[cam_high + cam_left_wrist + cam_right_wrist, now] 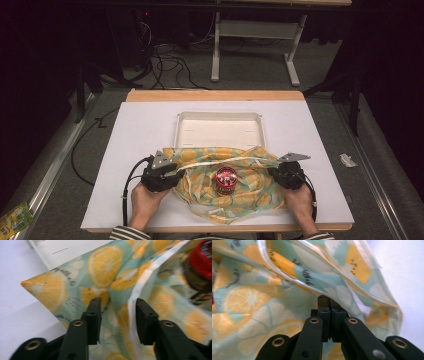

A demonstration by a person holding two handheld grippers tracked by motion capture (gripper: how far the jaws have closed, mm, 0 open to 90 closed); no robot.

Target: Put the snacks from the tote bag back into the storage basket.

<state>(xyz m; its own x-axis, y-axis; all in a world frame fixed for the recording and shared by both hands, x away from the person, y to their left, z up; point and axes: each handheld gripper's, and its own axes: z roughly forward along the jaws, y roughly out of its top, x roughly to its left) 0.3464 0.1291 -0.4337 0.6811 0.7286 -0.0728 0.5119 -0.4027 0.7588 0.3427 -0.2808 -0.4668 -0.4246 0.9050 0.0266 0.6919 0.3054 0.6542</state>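
Your white table (135, 130) carries a shallow white tray (219, 129) at its far middle, and the lemon-print cloth (240, 197) lies spread in front of you, its far edge lapping over the tray's near rim. A small jar with a red lid (226, 180) stands upright on the middle of the cloth. Your left gripper (117, 315) sits at the cloth's left edge with its jaws spread; cloth and a white hem strip lie between them, not pinched. Your right gripper (329, 302) at the cloth's right edge has its jaws pressed together on a fold of cloth.
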